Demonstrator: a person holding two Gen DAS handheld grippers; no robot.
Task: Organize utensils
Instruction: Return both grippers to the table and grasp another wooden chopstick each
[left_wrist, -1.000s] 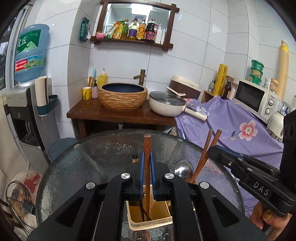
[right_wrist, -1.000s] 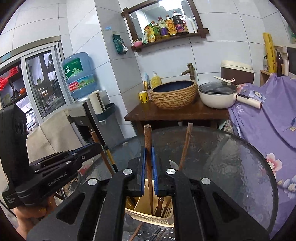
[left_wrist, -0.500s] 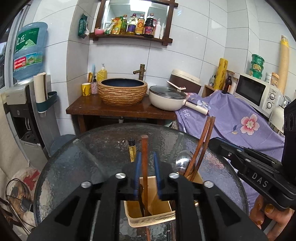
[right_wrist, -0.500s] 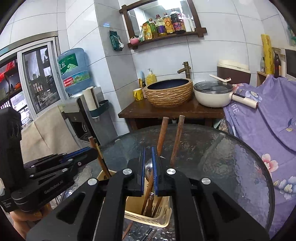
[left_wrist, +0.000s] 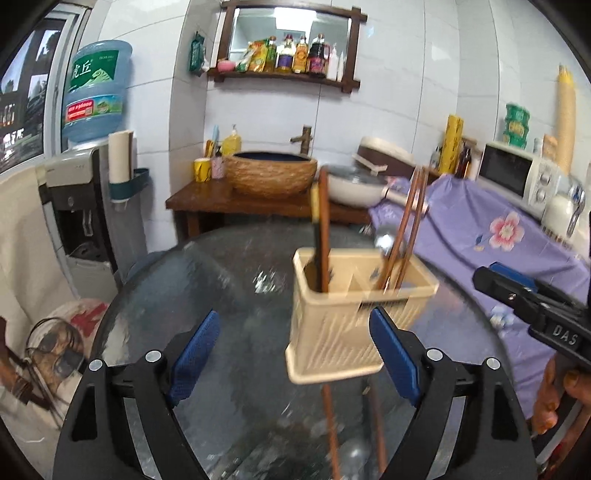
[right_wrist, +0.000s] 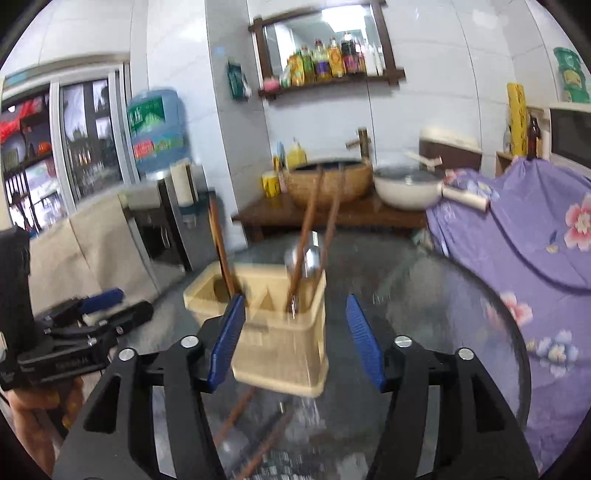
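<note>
Left gripper (left_wrist: 295, 345): black frame, blue pads (left_wrist: 194, 350) spread wide apart, nothing between them. Right gripper (right_wrist: 295, 341): same build, blue pads (right_wrist: 364, 343) also wide apart and empty.

Cream plastic utensil caddy (left_wrist: 334, 325), basket-weave sides, stands upright on the round dark textured-glass table (left_wrist: 207, 280). In the left wrist view it sits ahead of the gripper, toward the right pad; in the right wrist view it sits toward the left pad, whose tip overlaps its near edge. Cannot tell whether they touch.

Caddy is split into compartments. One dark brown wooden chopstick (left_wrist: 324, 229) stands nearly upright in the left compartment, beside a black-and-yellow handled utensil (left_wrist: 316, 214). A pair of brown wooden chopsticks (left_wrist: 406, 229) leans in the right compartment, with a shiny metal spoon (right_wrist: 304, 260) bowl-up next to them.

Both views are motion-blurred.

Background: woven brown basin with blue interior (left_wrist: 271, 173) on a dark wooden stand (left_wrist: 221, 201), white lidded pan (right_wrist: 406, 188) beside it, purple floral cloth (right_wrist: 517, 229), white microwave (left_wrist: 517, 177), blue water-cooler bottle (left_wrist: 96, 90), wall shelf of bottles (left_wrist: 291, 55).
</note>
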